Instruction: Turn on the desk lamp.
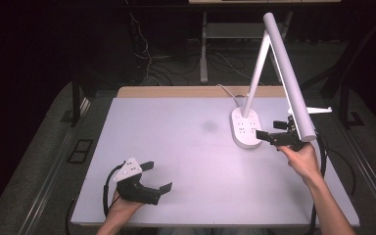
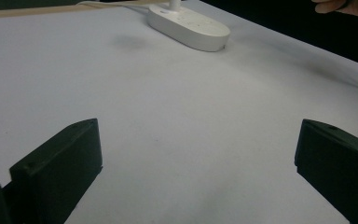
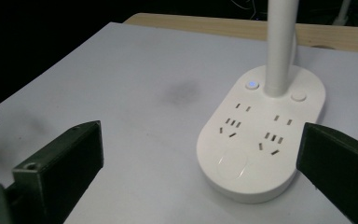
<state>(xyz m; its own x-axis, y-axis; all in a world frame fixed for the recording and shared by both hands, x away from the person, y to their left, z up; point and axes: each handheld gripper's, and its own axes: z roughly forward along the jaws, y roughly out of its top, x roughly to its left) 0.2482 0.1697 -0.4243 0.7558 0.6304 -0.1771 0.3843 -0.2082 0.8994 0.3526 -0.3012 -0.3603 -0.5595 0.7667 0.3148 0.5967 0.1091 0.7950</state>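
Desk lamp (image 1: 274, 73) at the far right of the table (image 1: 176, 147), both grippers wide open and holding nothing.

High view: the right gripper (image 1: 274, 132) is just beside the lamp base (image 1: 245, 128), the left gripper (image 1: 154, 177) well apart from it; the lamp looks top-heavy, stiff, smooth, so its stem is probably the best place to grip. Left gripper view: base (image 2: 189, 29) far off. Right gripper view: sockets and a lit button (image 3: 251, 85).
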